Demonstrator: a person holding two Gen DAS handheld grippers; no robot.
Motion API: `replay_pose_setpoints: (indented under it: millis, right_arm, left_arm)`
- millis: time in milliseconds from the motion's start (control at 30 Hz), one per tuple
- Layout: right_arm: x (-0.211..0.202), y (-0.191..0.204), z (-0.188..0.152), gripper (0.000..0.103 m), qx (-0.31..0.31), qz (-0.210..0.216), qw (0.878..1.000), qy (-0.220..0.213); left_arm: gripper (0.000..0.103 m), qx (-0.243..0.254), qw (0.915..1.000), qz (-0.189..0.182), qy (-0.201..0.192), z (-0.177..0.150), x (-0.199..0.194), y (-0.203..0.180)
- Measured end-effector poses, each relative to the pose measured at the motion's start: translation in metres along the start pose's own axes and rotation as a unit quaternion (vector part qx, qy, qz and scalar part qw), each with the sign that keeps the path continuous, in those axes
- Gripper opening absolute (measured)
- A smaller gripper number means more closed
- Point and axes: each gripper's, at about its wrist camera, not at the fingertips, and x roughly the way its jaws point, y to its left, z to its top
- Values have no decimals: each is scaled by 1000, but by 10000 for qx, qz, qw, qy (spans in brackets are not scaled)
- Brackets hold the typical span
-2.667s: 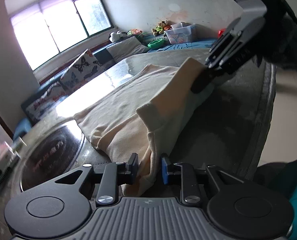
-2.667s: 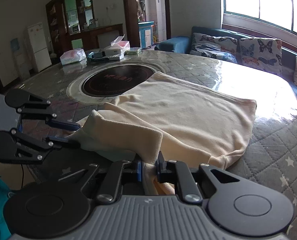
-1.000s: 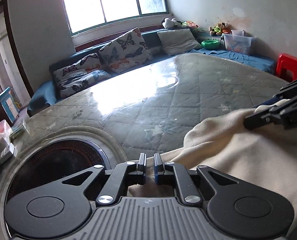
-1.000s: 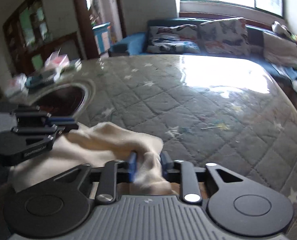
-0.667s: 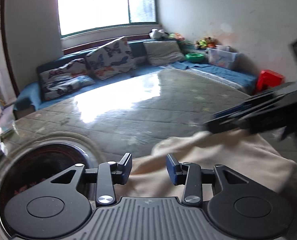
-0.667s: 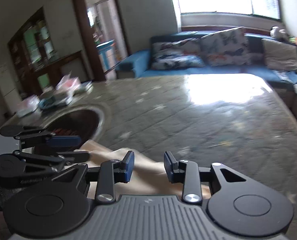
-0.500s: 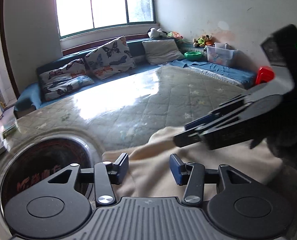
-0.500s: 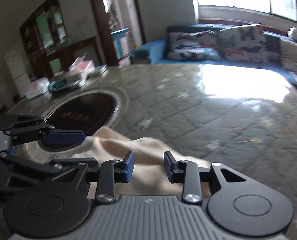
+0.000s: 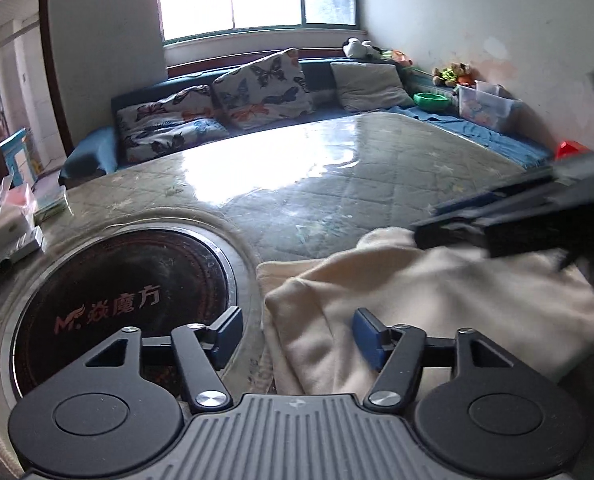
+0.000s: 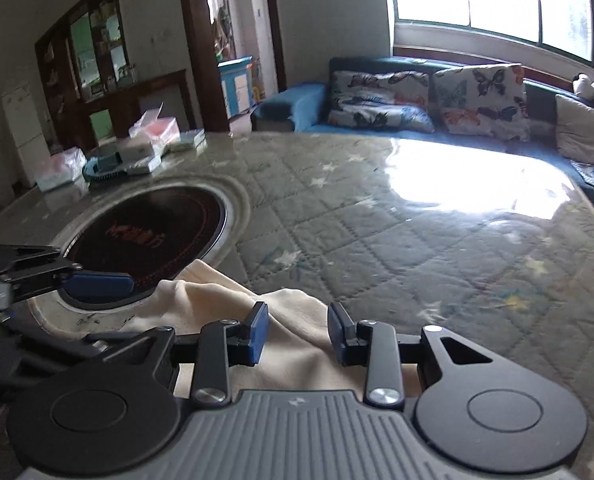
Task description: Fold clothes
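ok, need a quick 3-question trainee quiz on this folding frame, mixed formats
1. True or false: the right tongs are clamped on the cream garment.
2. What lies directly left of the garment, set into the table? A) round black cooktop B) butterfly cushion C) green bowl
3. Fill in: the garment's near left corner lies between the pads of the ____ tongs.

Key:
1. False: pads apart, cloth loose beneath.
2. A, the cooktop.
3. Left, jaws opening, pads clear of the cloth.
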Motion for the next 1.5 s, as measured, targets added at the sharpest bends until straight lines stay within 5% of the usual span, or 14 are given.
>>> replay_pose_setpoints:
  millis: [133, 400, 967, 1500]
  right_arm:
    - [-25, -11, -15, 33, 357, 34, 9994, -35]
    - [-39, -47, -52, 33, 996, -246, 9947, -52]
    - [-16, -54, -23, 32, 874, -362, 9955, -107]
    - [-62, 31, -55, 33, -381, 146, 9988, -282]
  left_arm:
    - [87, -11, 9999, 118, -29, 4, 8, 0]
    - [103, -115, 9995, 282, 99, 3, 23, 5]
    - [103, -667, 9954, 544, 431, 25, 37, 11]
    - [103, -606, 9966, 562, 54, -24, -17, 7]
